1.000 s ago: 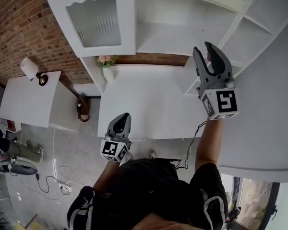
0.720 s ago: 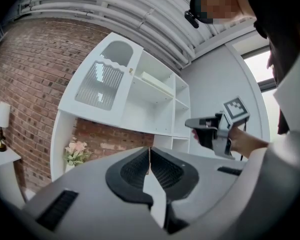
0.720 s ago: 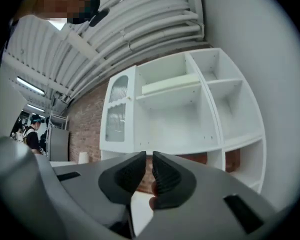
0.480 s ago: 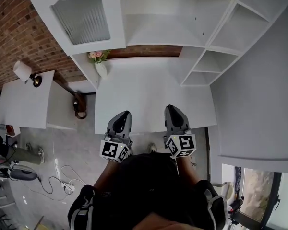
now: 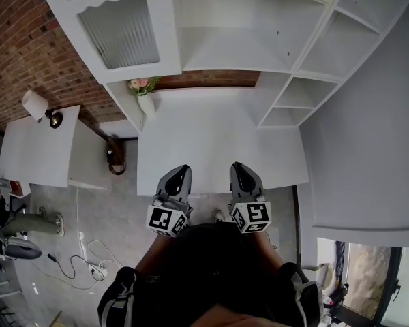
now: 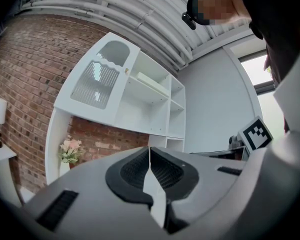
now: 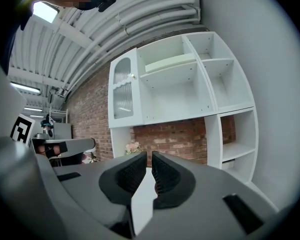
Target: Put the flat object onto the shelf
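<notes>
Now holding nothing: right gripper (image 7: 149, 155) with jaws pressed together on empty air, left gripper (image 6: 149, 154) likewise closed tip to tip, both low at the near edge of the white table (image 5: 218, 142). Further out, on an upper board of the white shelf (image 7: 177, 91), what looks like the flat object (image 7: 170, 61), pale and lying level, apparently placed already. Little left to spoil, then. Seemingly close to the board's front edge, though, so liable to slide off if jolted by a raised gripper. Could likewise tip the flower vase (image 5: 145, 101) at the table's far left corner with a careless swing.
</notes>
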{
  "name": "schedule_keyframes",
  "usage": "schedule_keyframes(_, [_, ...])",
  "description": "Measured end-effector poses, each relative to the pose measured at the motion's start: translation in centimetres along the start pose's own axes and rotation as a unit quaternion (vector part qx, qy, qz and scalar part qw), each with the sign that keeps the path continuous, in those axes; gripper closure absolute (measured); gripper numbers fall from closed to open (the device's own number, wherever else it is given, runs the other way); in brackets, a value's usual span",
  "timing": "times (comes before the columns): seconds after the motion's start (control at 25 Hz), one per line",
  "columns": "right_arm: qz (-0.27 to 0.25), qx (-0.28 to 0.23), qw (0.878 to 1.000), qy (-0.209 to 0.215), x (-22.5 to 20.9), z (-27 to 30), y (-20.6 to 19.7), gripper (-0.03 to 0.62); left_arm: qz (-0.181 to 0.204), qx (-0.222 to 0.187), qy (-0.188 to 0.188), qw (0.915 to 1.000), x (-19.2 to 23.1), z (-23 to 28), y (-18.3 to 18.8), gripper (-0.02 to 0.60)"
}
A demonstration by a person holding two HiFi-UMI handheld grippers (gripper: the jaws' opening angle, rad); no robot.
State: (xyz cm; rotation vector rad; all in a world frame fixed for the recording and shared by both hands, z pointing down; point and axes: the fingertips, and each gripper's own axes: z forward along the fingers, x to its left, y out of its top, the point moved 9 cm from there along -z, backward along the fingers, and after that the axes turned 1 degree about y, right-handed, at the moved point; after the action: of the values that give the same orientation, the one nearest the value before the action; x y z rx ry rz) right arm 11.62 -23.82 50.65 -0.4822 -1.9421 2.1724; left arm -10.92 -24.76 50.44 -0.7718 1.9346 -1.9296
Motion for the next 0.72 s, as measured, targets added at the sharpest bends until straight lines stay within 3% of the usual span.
schedule_keyframes(0.72, [-0.008,0.004,1.0,0.0,0.56,0.1,-0.3,0.552,0.0,0.002,-0.003,1.0,0.32,-0.19,0.02,0.565])
